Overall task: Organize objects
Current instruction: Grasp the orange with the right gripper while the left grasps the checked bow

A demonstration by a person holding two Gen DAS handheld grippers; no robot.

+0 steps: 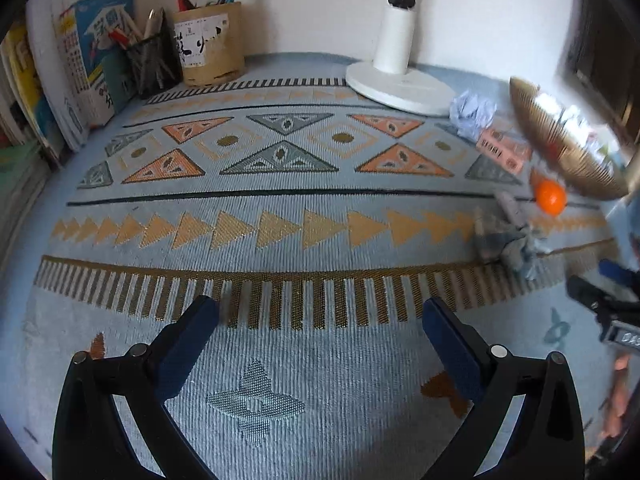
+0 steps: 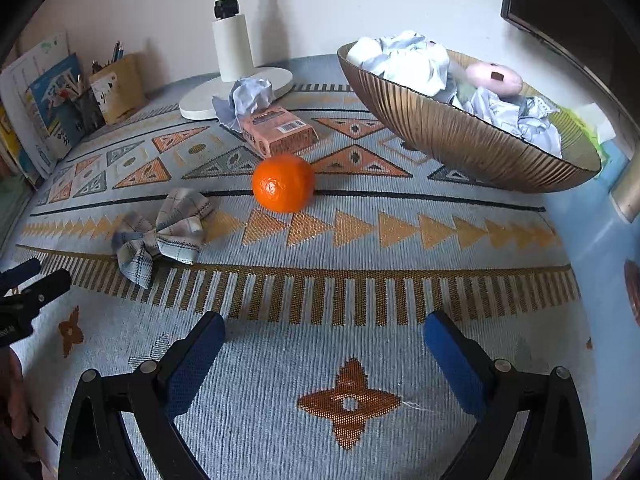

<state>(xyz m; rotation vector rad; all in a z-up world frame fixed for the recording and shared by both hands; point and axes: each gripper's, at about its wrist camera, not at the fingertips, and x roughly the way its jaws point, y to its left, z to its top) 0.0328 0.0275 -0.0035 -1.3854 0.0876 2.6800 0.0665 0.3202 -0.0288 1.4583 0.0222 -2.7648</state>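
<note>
Both tools, left tool (image 1: 320, 314) and right tool (image 2: 324, 328), hover spread and empty above the patterned worktop (image 2: 360, 280); an orange (image 2: 283, 182) sits mid-frame, a ribbed bowl (image 2: 460, 136) upper right.

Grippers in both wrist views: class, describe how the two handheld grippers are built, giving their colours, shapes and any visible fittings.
Both look alike. The left gripper and the right gripper each have two black, angular plastic arms with triangular cut-outs, joined by round silver pins. Each finger ends in a flat rectangular pad covered in dark blue textured material. No cables or sleeves are visible. A pale label with letters shows on the right gripper's body in the left wrist view, too blurred to read.
</note>
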